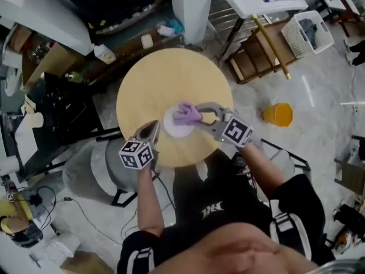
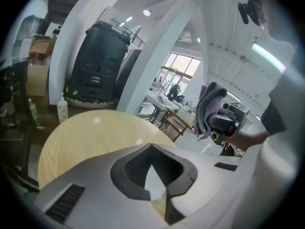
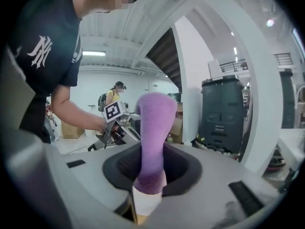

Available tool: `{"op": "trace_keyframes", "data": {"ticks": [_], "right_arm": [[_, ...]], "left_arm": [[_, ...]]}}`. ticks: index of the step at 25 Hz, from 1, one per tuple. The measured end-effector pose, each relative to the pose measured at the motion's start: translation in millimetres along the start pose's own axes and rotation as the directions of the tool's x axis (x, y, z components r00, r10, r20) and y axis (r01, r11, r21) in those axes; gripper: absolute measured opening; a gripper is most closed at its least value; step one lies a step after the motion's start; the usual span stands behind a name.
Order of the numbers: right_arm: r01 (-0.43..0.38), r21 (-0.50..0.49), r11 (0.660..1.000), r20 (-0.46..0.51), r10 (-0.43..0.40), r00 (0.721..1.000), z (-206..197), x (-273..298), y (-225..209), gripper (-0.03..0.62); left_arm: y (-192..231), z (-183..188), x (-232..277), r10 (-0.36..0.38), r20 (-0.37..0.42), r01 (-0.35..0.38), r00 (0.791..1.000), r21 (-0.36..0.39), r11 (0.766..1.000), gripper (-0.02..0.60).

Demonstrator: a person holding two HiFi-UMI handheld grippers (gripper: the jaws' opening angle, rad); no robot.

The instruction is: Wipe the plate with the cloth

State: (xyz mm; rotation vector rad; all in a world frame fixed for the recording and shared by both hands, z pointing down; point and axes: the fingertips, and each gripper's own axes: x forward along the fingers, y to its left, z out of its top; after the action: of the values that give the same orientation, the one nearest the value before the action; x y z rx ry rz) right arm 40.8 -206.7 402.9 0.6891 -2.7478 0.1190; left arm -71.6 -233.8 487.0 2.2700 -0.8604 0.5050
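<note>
The cloth [image 1: 186,113] covers the upper edge of the plate [image 1: 178,131], mid-frame on the worktop [image 1: 171,73]. My right gripper [image 1: 199,115] grasps the cloth; my left gripper [image 1: 154,128] is clenched on nothing, just left of the plate.

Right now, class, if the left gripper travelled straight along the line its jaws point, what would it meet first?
Probably the round wooden tabletop, beside the white plate; the left gripper points forward and slightly down over it, though depth is hard to judge.
</note>
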Motion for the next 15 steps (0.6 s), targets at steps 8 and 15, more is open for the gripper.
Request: {"op": "trace_keyframes", "data": {"ticks": [8, 15], "right_arm": [[0.092, -0.079, 0.993, 0.230, -0.072, 0.971, 128, -91, -30, 0.095], [0.151, -0.158, 0.976, 0.413, -0.073, 0.908, 200, -171, -36, 0.095]], "left_arm": [[-66, 103, -60, 0.007, 0.221, -0.033, 0.975, 0.112, 0.993, 0.006], [-134, 164, -117, 0.005, 0.378, -0.087, 0.926, 0.199, 0.976, 0.006]]}}
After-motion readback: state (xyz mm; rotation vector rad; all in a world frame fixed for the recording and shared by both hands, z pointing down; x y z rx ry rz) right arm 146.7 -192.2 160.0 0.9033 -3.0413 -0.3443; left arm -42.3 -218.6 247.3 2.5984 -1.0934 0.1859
